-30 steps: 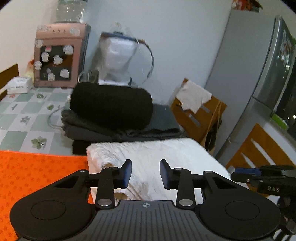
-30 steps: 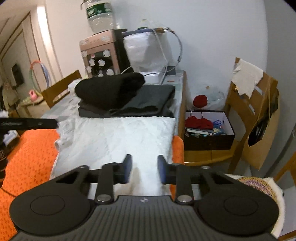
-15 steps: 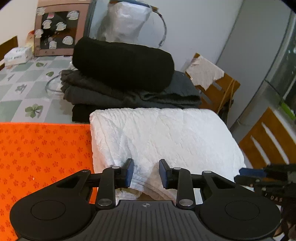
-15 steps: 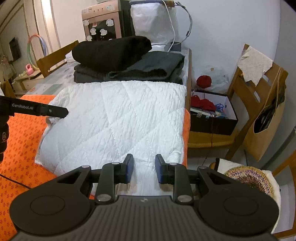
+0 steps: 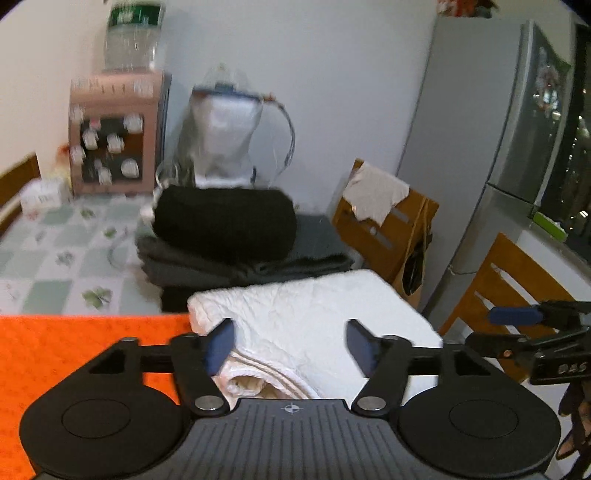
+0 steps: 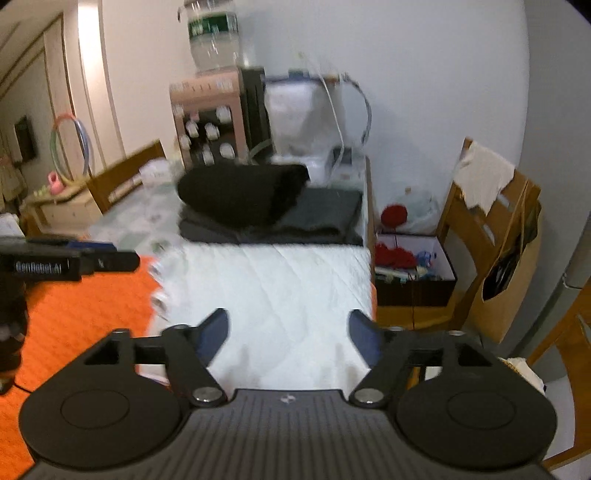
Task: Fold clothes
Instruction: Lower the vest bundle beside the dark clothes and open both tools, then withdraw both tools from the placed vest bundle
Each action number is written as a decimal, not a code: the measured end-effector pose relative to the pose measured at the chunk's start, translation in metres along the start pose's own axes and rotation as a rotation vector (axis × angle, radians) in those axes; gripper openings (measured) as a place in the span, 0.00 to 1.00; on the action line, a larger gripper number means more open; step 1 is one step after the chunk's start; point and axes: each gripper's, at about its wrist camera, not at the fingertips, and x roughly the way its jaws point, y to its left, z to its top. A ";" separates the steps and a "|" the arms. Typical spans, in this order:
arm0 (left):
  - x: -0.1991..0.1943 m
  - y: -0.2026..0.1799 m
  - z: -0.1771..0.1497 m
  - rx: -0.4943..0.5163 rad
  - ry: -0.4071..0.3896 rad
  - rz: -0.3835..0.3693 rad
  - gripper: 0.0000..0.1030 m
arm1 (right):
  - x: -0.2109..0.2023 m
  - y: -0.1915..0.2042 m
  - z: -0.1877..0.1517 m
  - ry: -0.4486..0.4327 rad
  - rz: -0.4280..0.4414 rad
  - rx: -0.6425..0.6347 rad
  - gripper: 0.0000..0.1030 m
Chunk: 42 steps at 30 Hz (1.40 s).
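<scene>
We are holding the left claw [image 5: 291, 349] and the right claw [image 6: 290, 334] wide apart, gripping nothing, over the white quilted garment [image 5: 325, 317]. It is lying doubled over on the orange cloth [image 5: 74, 339] on the tabletop, just before the dark folded pile [image 5: 229, 243], likely so finished pieces are sitting together.

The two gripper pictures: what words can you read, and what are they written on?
"GenRobot.AI": on the left gripper, blurred, seen from the right wrist.
"DAS": on the right gripper, seen from the left wrist.
Water bottle label: too blurred to read.
</scene>
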 end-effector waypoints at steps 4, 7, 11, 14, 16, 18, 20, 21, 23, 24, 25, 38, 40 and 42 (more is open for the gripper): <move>-0.050 -0.005 -0.001 0.038 -0.066 0.026 0.88 | -0.043 0.028 0.004 -0.061 -0.008 0.029 0.97; -0.085 -0.006 -0.002 0.058 -0.089 0.057 0.97 | -0.073 0.053 0.000 -0.115 -0.018 0.054 1.00; -0.132 -0.003 -0.009 0.087 -0.112 0.075 1.00 | -0.107 0.094 -0.011 -0.151 -0.065 0.074 1.00; -0.161 0.001 -0.016 0.092 -0.115 0.088 1.00 | -0.126 0.128 -0.021 -0.165 -0.095 0.067 1.00; -0.177 0.004 -0.025 0.100 -0.120 0.115 1.00 | -0.139 0.150 -0.029 -0.172 -0.114 0.058 1.00; -0.189 0.009 -0.035 0.113 -0.113 0.136 1.00 | -0.148 0.171 -0.037 -0.173 -0.128 0.053 1.00; -0.200 0.014 -0.048 0.130 -0.093 0.147 1.00 | -0.155 0.187 -0.046 -0.165 -0.139 0.057 1.00; -0.203 0.017 -0.054 0.136 -0.080 0.147 1.00 | -0.158 0.194 -0.051 -0.160 -0.145 0.060 1.00; -0.209 0.022 -0.066 0.154 -0.035 0.151 1.00 | -0.163 0.208 -0.062 -0.149 -0.156 0.067 1.00; -0.211 0.023 -0.072 0.167 -0.015 0.171 1.00 | -0.166 0.215 -0.067 -0.144 -0.162 0.070 1.00; -0.213 0.023 -0.079 0.180 0.004 0.191 1.00 | -0.169 0.222 -0.072 -0.139 -0.168 0.073 1.00; -0.245 0.040 -0.145 0.107 0.184 0.189 1.00 | -0.172 0.255 -0.125 -0.035 -0.200 0.144 1.00; -0.247 0.040 -0.146 0.093 0.190 0.196 1.00 | -0.170 0.258 -0.127 -0.020 -0.188 0.135 1.00; -0.249 0.041 -0.146 0.078 0.196 0.203 1.00 | -0.167 0.260 -0.127 -0.016 -0.181 0.123 1.00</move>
